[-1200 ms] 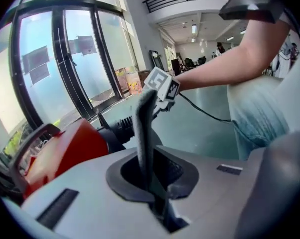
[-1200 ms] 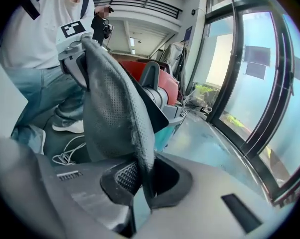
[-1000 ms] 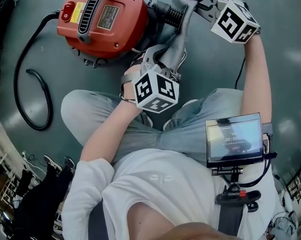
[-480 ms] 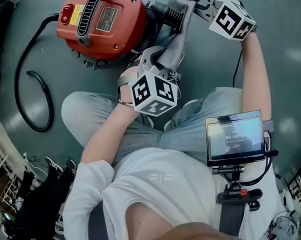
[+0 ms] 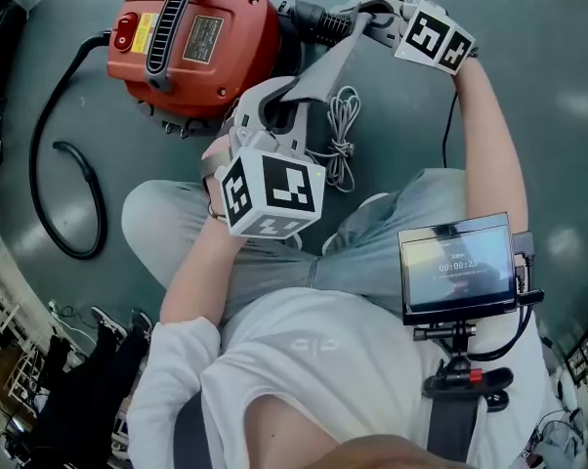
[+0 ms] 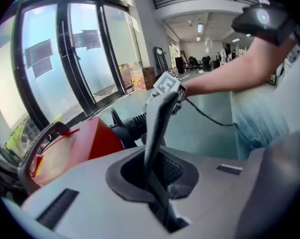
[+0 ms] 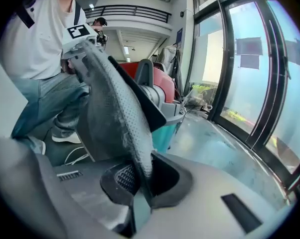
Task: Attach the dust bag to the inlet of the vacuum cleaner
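Note:
The red vacuum cleaner (image 5: 191, 47) lies on the floor at the upper left, its black ribbed inlet (image 5: 318, 22) pointing right. A grey dust bag (image 5: 323, 62) is stretched flat between both grippers, just right of the inlet. My left gripper (image 5: 284, 101) is shut on the bag's near end (image 6: 157, 128). My right gripper (image 5: 364, 13) is shut on the far end (image 7: 117, 118), close beside the inlet. The bag's white cord (image 5: 343, 140) hangs in loops below it. In the left gripper view the inlet (image 6: 135, 123) shows behind the bag.
A black power cable (image 5: 55, 164) curves over the floor at the left. The person's jeans-clad legs (image 5: 392, 233) lie below the grippers, and a small monitor (image 5: 458, 270) hangs at the chest. Tall glass panes (image 7: 249, 73) stand beyond the vacuum.
My left gripper has risen and drifted left, pulling the bag taut into a flat strip. My right gripper has sunk and rolled a little beside the inlet. The white cord now shows.

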